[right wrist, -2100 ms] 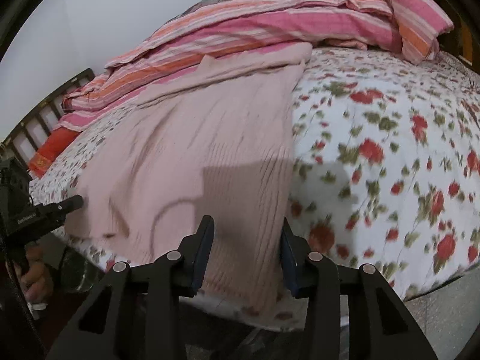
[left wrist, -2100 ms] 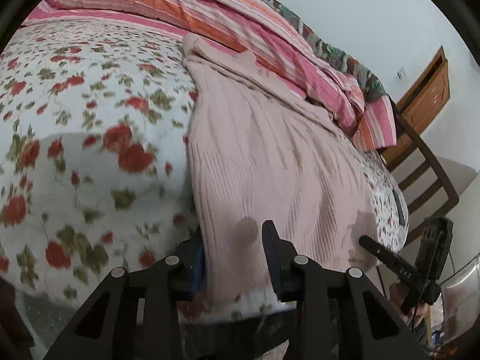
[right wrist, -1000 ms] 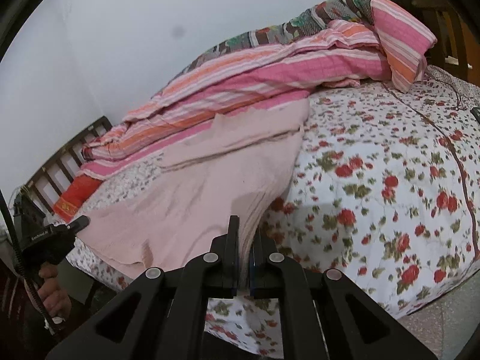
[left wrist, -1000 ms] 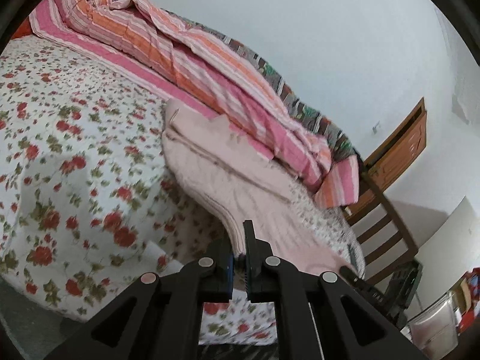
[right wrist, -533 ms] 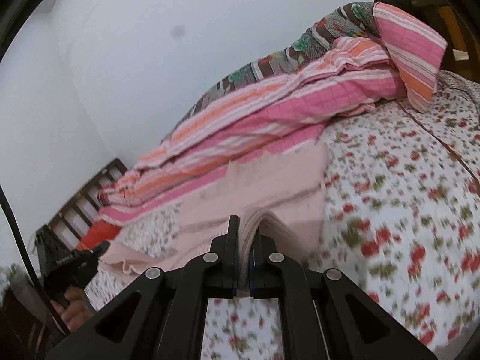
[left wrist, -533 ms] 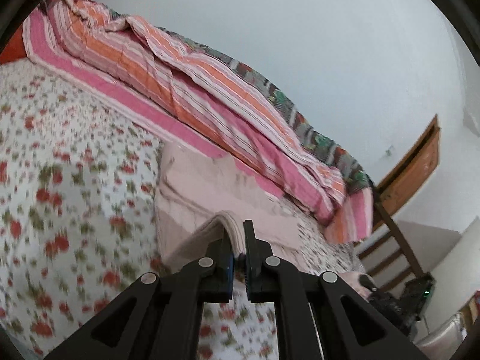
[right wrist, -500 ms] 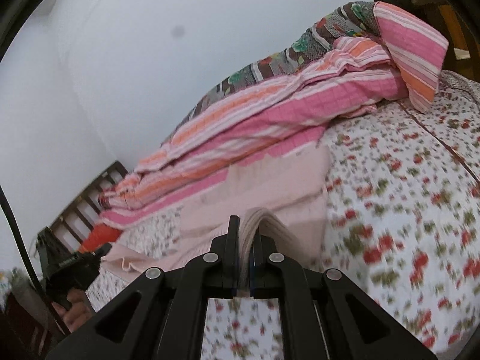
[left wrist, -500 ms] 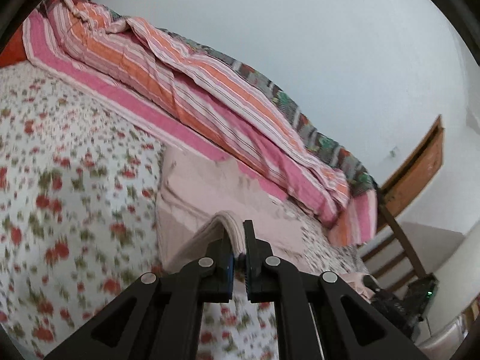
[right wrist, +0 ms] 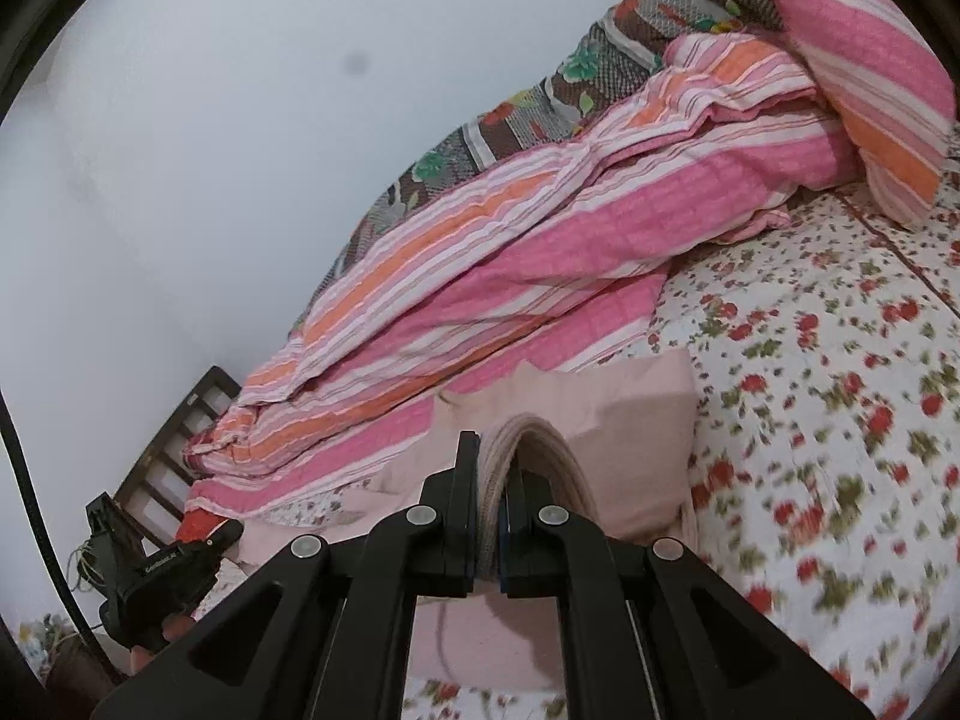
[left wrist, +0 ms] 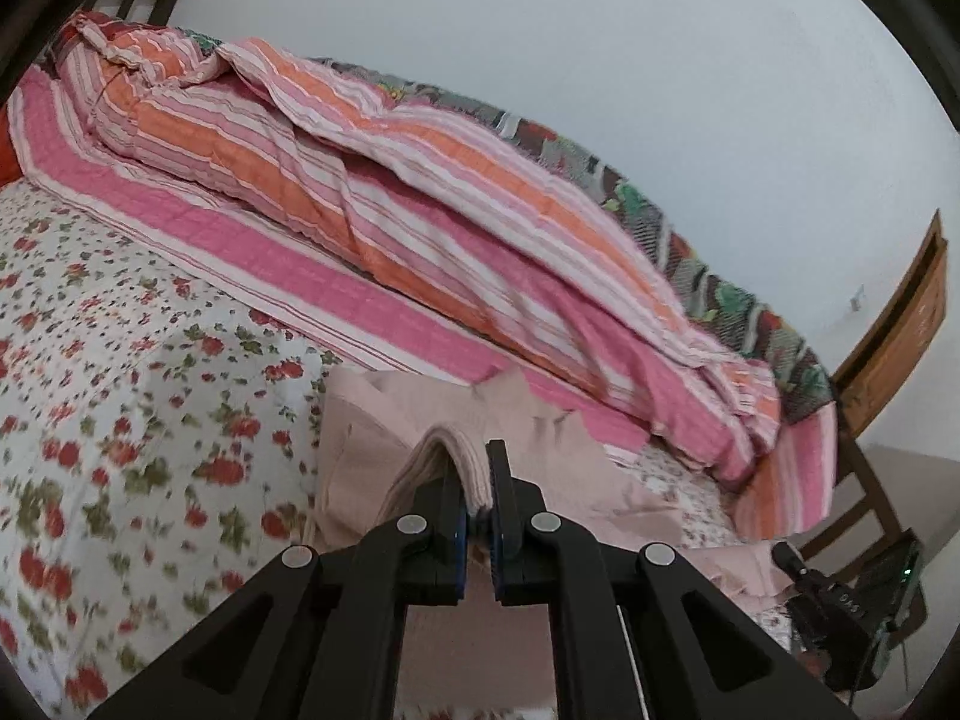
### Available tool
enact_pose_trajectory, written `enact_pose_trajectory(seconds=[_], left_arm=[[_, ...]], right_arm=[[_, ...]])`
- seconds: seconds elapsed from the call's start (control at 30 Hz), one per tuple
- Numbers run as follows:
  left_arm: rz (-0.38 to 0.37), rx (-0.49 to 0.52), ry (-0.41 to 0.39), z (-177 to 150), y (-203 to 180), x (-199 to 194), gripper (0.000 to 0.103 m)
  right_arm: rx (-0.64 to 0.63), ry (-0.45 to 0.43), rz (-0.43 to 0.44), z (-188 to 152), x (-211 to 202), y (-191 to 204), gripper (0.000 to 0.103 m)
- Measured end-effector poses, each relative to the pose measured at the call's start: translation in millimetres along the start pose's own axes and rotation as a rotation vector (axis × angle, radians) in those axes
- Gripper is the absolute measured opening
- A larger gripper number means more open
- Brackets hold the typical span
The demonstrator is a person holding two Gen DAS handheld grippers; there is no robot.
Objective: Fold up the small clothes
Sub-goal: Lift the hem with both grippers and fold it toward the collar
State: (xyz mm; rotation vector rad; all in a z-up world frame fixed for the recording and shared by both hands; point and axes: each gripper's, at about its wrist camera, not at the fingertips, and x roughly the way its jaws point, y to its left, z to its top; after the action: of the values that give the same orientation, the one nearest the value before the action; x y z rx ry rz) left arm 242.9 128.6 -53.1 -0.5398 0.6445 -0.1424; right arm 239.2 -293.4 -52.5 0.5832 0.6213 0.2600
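Note:
A pale pink ribbed knit garment (left wrist: 384, 414) lies on the flowered bedsheet (left wrist: 120, 372), its far end against the striped quilt. My left gripper (left wrist: 474, 468) is shut on the garment's near hem, and the cloth bulges up over its fingertips. The right wrist view shows the same garment (right wrist: 624, 414), and my right gripper (right wrist: 493, 456) is shut on the hem's other corner, cloth arching out of the jaws. Both held corners are lifted above the rest of the garment. In each view the other gripper shows low at the edge, held by a hand (right wrist: 162, 630).
A rumpled pink and orange striped quilt (left wrist: 420, 222) is heaped along the wall behind the garment. A striped pillow (right wrist: 864, 78) lies at the bed's end. A dark wooden bed rail (right wrist: 174, 438) and a wooden door (left wrist: 900, 336) stand past the mattress. Flowered sheet stretches out beside the garment.
Both grippers have carried the held hem up and forward over the garment toward the quilt. The garment's visible flat part has grown shorter as the near half comes over the far half.

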Motion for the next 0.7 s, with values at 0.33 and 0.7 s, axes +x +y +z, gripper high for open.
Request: enact_pose_trajectory(seconds=[0.33,0.7], left_arm=[[0.118,0.033,0.051,11,-1,78,0.006],[0.166,0.059,0.096,15,-4,124,0.006]], right_arm=[[-0.123,0.065,-0.114,16,64,-10,0.005],[-0.145,0.113,-0.167,20,108,-27,0.005]])
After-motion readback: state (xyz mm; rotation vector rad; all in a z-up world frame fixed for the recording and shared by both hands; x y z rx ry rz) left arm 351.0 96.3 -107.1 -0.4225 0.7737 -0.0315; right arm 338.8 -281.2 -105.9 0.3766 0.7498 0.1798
